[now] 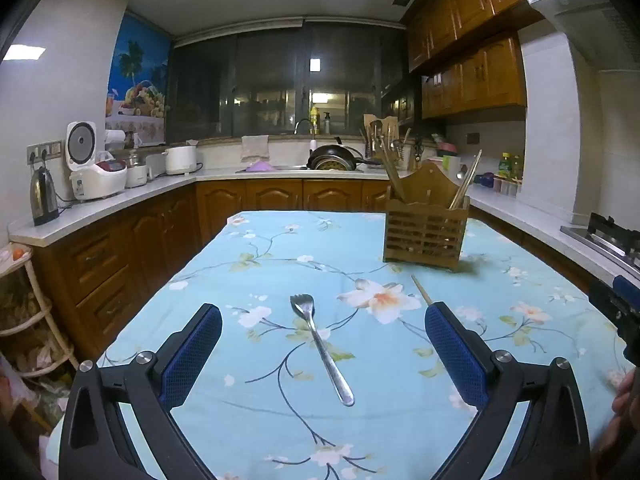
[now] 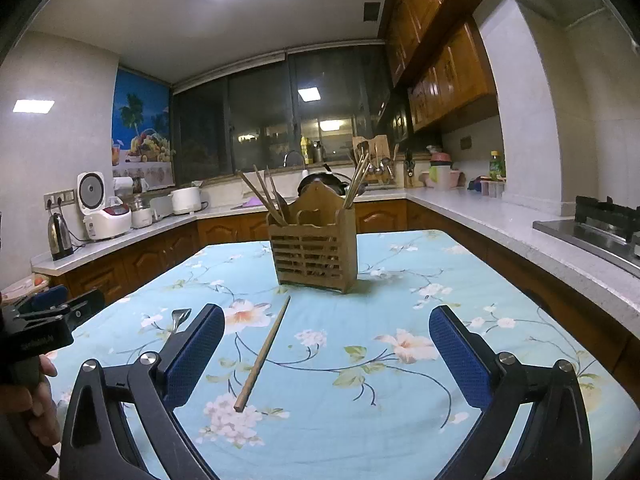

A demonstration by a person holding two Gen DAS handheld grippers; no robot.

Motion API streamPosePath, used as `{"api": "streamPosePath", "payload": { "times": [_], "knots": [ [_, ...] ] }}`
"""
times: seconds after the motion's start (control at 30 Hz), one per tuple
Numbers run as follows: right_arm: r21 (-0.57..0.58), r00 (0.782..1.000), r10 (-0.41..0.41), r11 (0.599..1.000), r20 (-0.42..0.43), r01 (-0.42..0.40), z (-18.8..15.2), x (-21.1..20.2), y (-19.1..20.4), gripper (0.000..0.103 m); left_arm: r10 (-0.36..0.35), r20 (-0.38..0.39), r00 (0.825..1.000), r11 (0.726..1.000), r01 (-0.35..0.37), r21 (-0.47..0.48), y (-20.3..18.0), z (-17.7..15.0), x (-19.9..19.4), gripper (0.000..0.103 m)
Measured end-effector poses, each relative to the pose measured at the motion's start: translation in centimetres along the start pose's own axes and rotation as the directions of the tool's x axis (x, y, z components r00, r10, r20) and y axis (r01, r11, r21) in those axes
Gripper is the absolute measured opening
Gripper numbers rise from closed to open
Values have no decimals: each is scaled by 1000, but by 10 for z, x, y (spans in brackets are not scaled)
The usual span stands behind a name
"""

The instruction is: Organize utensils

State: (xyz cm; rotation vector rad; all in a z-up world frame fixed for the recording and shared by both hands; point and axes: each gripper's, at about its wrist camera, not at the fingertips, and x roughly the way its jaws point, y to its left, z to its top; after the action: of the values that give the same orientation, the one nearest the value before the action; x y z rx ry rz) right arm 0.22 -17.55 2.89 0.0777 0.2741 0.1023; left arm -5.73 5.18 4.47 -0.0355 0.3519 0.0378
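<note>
A metal fork lies on the blue floral tablecloth, tines pointing away, between the fingers of my left gripper, which is open and holds nothing. A single wooden chopstick lies on the tablecloth between the fingers of my open right gripper; only its tip shows in the left wrist view. Farther back stands a slatted wooden utensil holder, also the utensil holder, with chopsticks and wooden utensils upright in it. The fork's tines peek out beside my right gripper's left finger.
Kitchen counters with a kettle and rice cookers wrap the left and back. A sink with a black pan sits at the back. A gas stove is on the right counter. A wicker shelf stands left of the table.
</note>
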Motion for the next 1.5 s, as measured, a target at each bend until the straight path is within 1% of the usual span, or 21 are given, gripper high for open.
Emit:
{"api": "streamPosePath", "payload": {
  "times": [0.57,0.97,1.5],
  "knots": [
    [0,1000,6,1000,-1,-6,1,6,1,103,7,-6,1000,1000,-7,3,4,0,0,102],
    [-7,1000,12,1000,5,-12,-1,6,3,103,10,8,1000,1000,-10,5,6,-3,-1,102],
    [-9,1000,19,1000,4,-19,-1,8,3,103,11,8,1000,1000,-11,11,5,-5,-1,102]
  ]
}}
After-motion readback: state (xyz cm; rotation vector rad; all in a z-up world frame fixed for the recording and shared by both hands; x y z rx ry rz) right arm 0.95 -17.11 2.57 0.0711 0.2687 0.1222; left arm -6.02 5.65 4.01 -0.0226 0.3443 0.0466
